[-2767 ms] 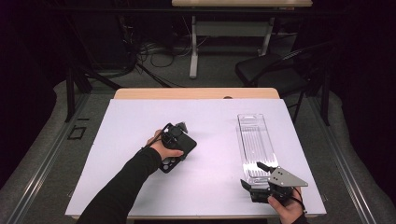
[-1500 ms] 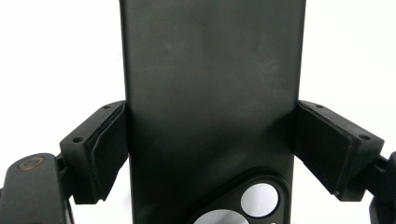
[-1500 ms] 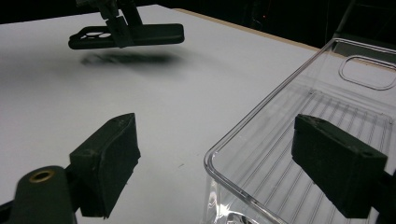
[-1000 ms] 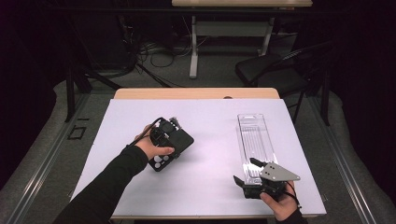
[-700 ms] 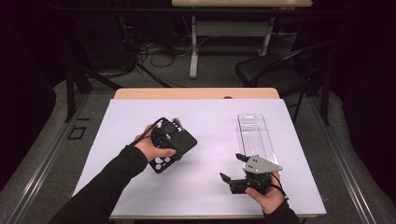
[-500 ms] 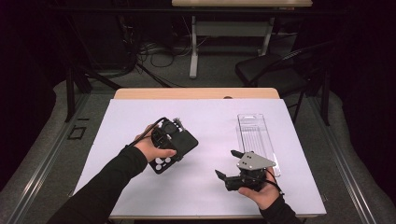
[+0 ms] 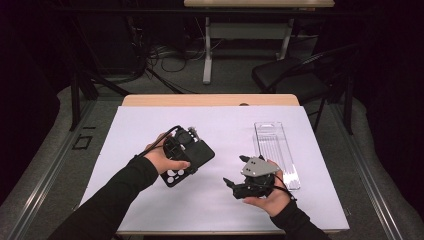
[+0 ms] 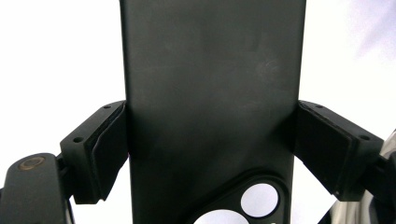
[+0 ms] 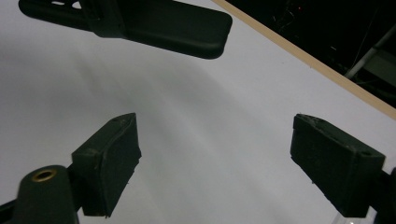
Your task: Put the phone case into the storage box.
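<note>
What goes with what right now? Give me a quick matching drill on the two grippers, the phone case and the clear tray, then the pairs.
Column one:
1. left gripper
2. right gripper
3. black phone case
4. clear plastic tray

Column two:
A. lying on the white table cover, at the right side
B. jaws open, nothing between them
C. clamped by its two long edges
D. jaws pressed on a flat black thing

Pairs: 1-D, 2-B, 3-C, 4-A

Matt black plastic phone case [image 8: 210, 93], clear glossy plastic tray [image 7: 275, 150], smooth white table cover [image 7: 225, 130], wooden table edge [image 7: 210, 100]
</note>
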Demonstrator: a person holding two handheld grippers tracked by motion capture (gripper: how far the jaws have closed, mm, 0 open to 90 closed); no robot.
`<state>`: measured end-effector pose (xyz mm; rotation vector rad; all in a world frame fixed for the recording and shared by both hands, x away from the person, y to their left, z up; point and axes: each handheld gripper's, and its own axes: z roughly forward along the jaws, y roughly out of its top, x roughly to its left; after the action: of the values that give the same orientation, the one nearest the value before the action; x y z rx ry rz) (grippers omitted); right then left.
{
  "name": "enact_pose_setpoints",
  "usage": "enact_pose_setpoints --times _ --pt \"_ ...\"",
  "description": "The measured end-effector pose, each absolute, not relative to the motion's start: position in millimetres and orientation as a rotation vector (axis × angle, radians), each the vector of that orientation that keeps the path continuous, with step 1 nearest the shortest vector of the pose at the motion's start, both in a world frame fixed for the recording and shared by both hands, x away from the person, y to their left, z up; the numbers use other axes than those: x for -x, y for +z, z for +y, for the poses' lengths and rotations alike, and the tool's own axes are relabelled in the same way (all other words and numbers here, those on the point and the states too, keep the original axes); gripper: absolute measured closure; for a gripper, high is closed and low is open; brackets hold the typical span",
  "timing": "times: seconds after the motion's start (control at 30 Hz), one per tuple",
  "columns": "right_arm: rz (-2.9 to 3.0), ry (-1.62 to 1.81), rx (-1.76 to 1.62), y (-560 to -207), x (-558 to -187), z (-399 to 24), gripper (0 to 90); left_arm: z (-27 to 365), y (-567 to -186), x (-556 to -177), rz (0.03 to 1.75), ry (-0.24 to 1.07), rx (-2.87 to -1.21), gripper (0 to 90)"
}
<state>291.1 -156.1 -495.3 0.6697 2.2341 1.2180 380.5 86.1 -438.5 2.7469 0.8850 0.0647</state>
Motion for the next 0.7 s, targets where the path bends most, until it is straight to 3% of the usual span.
enact_pose_setpoints --times 0.27,0.7 --pt "2.251 1.141 -0.543 -494.6 -294.2 -148.1 24.2 80.9 -437.1 -378.3 0.864 0.044 -2.753 14.7" --pt "2.159 0.835 -0.116 -492.4 -292.8 -132.5 31.2 72.8 -435.2 -376.6 0.838 0.017 -2.778 14.7"
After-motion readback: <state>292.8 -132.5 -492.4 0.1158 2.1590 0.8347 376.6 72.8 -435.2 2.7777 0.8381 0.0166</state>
